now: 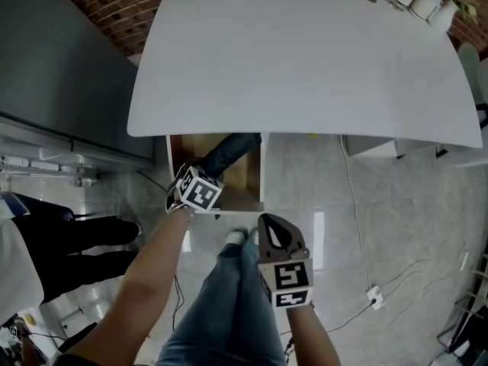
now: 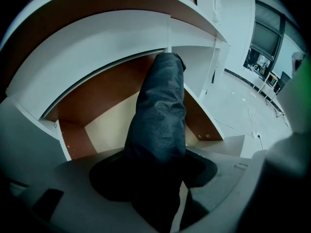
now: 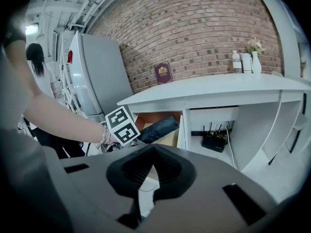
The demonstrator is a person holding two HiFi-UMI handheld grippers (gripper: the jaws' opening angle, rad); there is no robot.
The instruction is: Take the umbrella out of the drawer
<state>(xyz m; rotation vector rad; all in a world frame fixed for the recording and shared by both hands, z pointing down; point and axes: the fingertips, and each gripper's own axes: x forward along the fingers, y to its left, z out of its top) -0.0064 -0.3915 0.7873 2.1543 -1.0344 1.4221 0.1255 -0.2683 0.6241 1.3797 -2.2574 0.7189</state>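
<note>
In the head view, your left gripper sits above the near left corner of the open drawer, clamped on the near end of the dark folded umbrella. The umbrella runs away from that gripper, slanting up and to the right, with its far end over the drawer's back, under the edge of the white desk. Your right gripper hangs to the right of the left one and nearer to you, in front of the drawer.

In the left gripper view, the jaws are pressed on the umbrella, whose sleeve fills the space between them and rises straight ahead. The drawer's brown walls and pale floor lie below and behind it.

In the right gripper view, the jaws are drawn together with nothing in them. Ahead and to their left is the left gripper's marker cube, the umbrella sticking out beyond it over the drawer. A black router sits under the desk, ahead and to the right.
</note>
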